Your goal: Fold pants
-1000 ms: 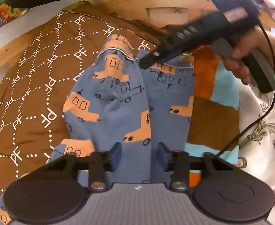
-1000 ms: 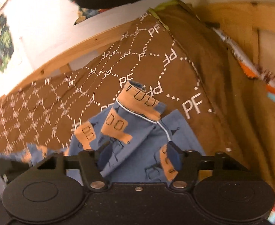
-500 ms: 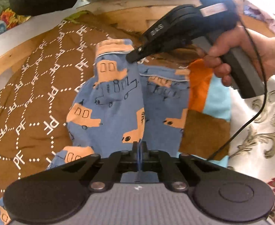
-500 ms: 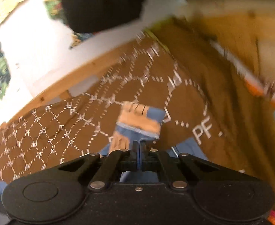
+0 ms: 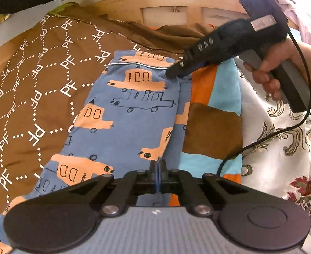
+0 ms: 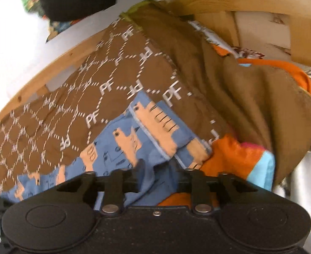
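Observation:
Blue pants [image 5: 125, 124] with orange vehicle prints lie on a brown "PF" quilt [image 5: 28, 97], one leg folded over the other. My left gripper [image 5: 158, 167] is shut on the pants fabric at the near edge of the upper leg. My right gripper [image 5: 173, 73] shows in the left wrist view with its tip at the cuff end of the pants. In the right wrist view the right gripper [image 6: 157, 167] stands open over the blue fabric [image 6: 147, 131], with the cuffs just ahead of it.
An orange, turquoise and brown patchwork blanket [image 5: 214, 127] lies right of the pants. A white floral sheet [image 5: 282, 148] is further right. A wooden bed frame [image 5: 176, 2] runs along the back. A cable [image 5: 282, 131] trails from the right gripper.
The right gripper, shut half a second ago, has opened and let the cuff down; the lifted leg now lies over the other one. The left gripper closed on the fabric and stays shut.

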The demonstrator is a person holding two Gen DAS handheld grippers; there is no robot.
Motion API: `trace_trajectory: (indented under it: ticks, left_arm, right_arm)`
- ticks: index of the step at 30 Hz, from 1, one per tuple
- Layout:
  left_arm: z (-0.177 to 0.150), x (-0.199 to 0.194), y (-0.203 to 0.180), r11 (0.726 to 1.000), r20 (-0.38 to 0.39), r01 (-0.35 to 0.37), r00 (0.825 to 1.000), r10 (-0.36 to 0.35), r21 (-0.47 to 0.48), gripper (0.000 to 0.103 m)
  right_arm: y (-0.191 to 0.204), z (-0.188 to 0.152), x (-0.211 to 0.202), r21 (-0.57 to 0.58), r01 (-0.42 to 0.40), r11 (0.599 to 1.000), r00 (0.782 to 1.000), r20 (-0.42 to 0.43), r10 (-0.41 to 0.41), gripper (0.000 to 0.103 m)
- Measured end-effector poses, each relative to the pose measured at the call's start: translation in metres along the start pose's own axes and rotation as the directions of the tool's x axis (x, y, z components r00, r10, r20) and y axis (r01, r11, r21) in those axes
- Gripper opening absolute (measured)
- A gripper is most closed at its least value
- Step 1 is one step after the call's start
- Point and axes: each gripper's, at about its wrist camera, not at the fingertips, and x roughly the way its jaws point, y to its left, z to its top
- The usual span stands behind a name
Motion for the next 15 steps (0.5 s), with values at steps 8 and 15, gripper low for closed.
trace_trajectory:
  ticks: [8, 15]
  left_arm:
    - [0.001, 0.001, 0.0, 1.0, -0.001, -0.006, 1.0, 0.006, -0.005, 0.001]
    - [0.001, -0.004, 0.0, 1.0, 0.011, 0.003, 1.0, -0.003, 0.004, 0.001]
  right_arm:
    - [-0.015, 0.015, 0.01, 0.191, 0.034, 0.981, 0.999, 0.021, -0.039, 0.027]
    - [0.0, 0.011, -0.011, 0.083, 0.116, 0.99, 0.988, 0.095, -0.124, 0.004]
